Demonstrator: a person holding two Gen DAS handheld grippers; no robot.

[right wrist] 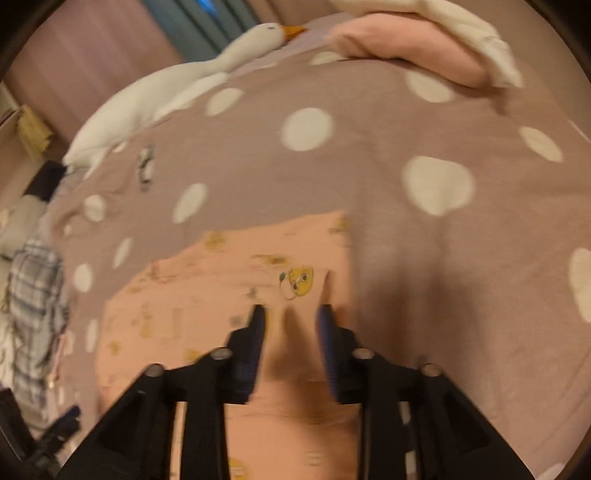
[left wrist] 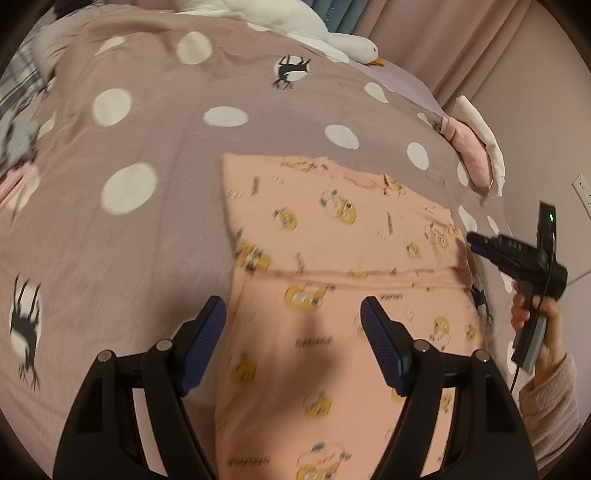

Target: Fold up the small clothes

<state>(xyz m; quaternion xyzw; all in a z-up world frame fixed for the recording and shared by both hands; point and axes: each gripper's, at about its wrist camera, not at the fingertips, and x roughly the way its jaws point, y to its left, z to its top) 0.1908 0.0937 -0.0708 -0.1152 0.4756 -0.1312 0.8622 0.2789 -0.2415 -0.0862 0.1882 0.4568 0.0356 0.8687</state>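
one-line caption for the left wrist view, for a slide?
Open left gripper above peach printed garment on polka-dot bedspread; right gripper at its edge.

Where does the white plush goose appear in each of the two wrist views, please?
Left wrist view: the white plush goose lies along the top edge, centre, its beak pointing right.
Right wrist view: the goose stretches across the upper left, its orange beak near the top centre.
Shared landmark: the folded pink and white clothes on the dotted bedspread.
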